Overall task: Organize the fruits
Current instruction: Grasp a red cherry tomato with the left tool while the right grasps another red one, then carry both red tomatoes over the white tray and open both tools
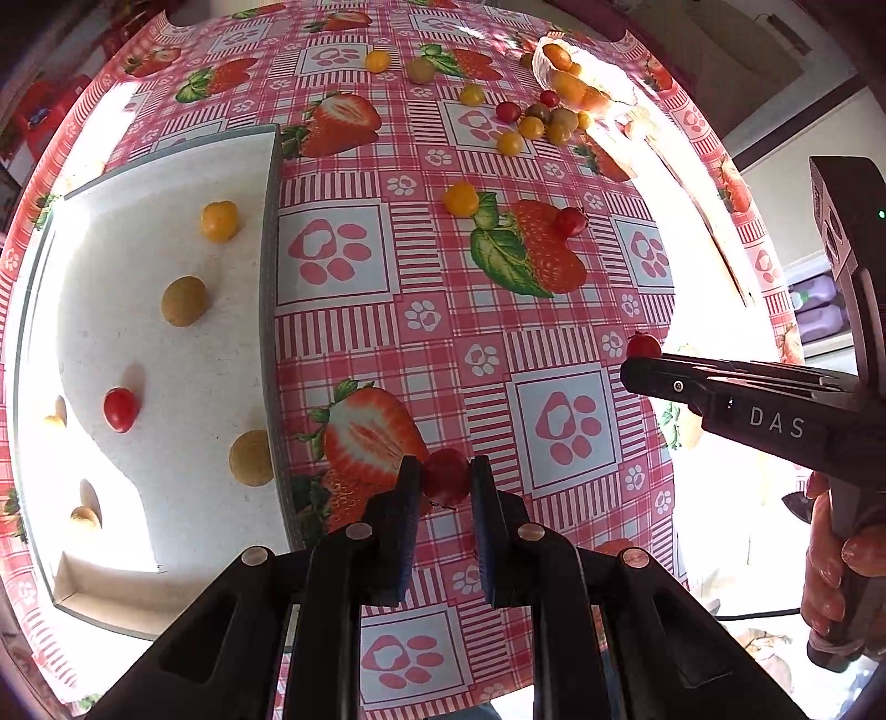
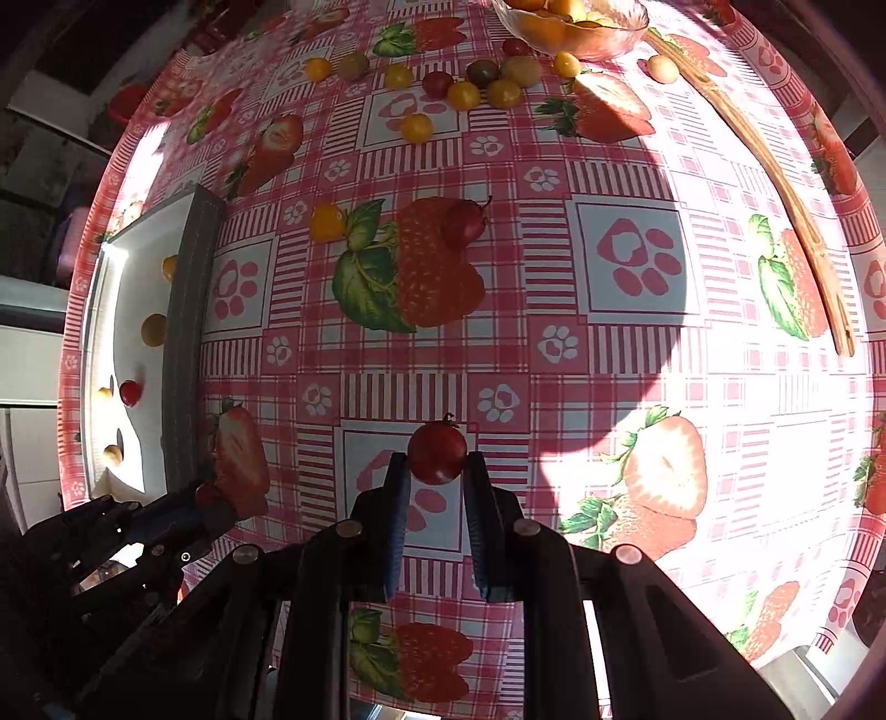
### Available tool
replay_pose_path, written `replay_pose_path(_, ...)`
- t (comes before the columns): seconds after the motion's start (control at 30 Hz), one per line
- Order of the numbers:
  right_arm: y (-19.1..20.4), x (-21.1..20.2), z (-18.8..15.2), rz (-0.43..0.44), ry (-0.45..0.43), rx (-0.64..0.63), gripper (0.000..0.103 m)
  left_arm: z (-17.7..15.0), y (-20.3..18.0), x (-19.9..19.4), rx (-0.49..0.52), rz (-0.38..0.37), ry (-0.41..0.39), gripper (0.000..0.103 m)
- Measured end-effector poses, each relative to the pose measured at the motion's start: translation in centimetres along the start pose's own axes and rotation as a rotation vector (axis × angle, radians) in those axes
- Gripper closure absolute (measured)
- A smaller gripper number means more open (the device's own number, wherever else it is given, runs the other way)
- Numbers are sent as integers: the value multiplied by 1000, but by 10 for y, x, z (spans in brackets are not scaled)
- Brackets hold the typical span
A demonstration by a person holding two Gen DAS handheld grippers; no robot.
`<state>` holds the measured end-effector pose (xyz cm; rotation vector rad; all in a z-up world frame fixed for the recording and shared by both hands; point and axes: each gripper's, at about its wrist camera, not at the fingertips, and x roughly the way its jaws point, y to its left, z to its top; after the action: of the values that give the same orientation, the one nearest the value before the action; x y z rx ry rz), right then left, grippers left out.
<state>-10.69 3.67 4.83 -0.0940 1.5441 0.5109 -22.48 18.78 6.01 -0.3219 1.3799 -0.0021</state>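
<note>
- Both sets of jaws are pinching fruit: my left gripper [image 1: 443,479] clamps a dark red cherry tomato [image 1: 446,479] between its blue pads, and my right gripper [image 2: 436,462] clamps a brighter red tomato [image 2: 437,452], stem up, between its own.
- Each held tomato sits at the very tips of the fingers, above the strawberry-print tablecloth [image 1: 554,343] — the left wrist view also catches the right gripper's black fingers reaching in from the right with the red fruit at their tip.
- Left of my left jaws lies the white tray [image 1: 166,354], its grey rim just beside the finger; in it rest a yellow tomato [image 1: 219,221], a greenish one [image 1: 184,301], a red one [image 1: 120,409] and a tan one [image 1: 251,458] against the near wall.
- Straight ahead of both jaws, well apart from them, a loose yellow tomato [image 2: 326,221] and a red tomato [image 2: 464,221] lie on the cloth, either side of a printed strawberry.
- Farther beyond, a cluster of red, yellow and green tomatoes [image 2: 476,83] is scattered beside a glass bowl [image 2: 620,44] holding orange fruit.
- Ahead and right of my right jaws, a long wooden stick [image 2: 803,221] lies in sunlight — a hand [image 1: 841,576] grips the right tool's handle.
</note>
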Motion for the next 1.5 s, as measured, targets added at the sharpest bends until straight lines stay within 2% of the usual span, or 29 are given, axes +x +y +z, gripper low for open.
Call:
replay_pose_path(0.43,56,-7,21,14,-18,-104,81,19,47,-29,-71,20,-82,84)
replay_pose_path(0.9,157,9,66,54,-18,-253,81,34,143,-49,-221,92,-147,84)
replay_pose_path(1.17,215,35,95,78,4,-327,82,53,193,-39,-281,150,-150,84)
replay_pose_path(1.5,248,71,132,74,35,-320,82,71,210,-15,-263,172,-123,84)
